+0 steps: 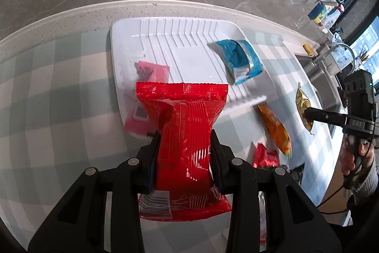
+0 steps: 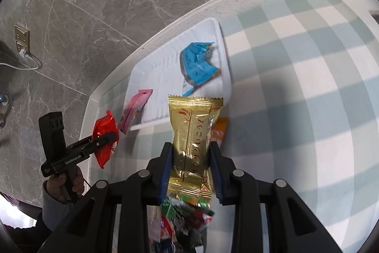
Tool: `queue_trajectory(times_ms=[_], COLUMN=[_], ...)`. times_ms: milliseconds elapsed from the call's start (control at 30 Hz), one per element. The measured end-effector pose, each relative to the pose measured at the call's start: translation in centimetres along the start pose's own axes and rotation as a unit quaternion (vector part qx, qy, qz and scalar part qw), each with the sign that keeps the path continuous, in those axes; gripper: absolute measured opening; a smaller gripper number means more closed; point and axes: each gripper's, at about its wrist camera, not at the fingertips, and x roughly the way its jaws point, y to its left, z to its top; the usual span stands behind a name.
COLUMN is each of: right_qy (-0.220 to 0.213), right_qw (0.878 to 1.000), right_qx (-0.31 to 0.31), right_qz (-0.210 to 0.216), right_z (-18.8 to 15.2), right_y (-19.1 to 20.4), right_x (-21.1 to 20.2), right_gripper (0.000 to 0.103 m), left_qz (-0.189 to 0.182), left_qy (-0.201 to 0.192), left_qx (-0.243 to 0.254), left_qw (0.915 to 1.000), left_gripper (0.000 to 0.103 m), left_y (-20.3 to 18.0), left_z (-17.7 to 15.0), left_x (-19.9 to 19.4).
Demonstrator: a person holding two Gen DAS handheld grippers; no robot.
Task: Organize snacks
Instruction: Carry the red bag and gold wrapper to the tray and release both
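My left gripper is shut on a red snack packet, held above the near end of a white ribbed tray. In the right wrist view the same left gripper grips the red packet left of the tray. My right gripper is shut on a gold snack packet; from the left wrist view that gripper holds the gold packet at the right. A blue packet and a pink packet lie in the tray.
An orange packet and a small red packet lie on the checked cloth near the tray. More mixed snacks sit under my right gripper. A sink with a tap is at the far right. A marble wall backs the counter.
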Motion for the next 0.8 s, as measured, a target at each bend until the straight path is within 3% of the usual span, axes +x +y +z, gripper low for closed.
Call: queue_trajectory(times_ms=[800], right_qy=[0.030], right_qw=[0.998], right_qx=[-0.052], right_qz=[-0.009], right_z=[6.7], right_y=[3.9], right_x=[5.9], right_gripper=[0.033], left_qz=[-0.022], left_qy=[0.002], left_qx=[-0.008], left_qw=[0.9997], left_gripper=[0.033], left_y=[2.2], left_z=[7.4], left_x=[6.1])
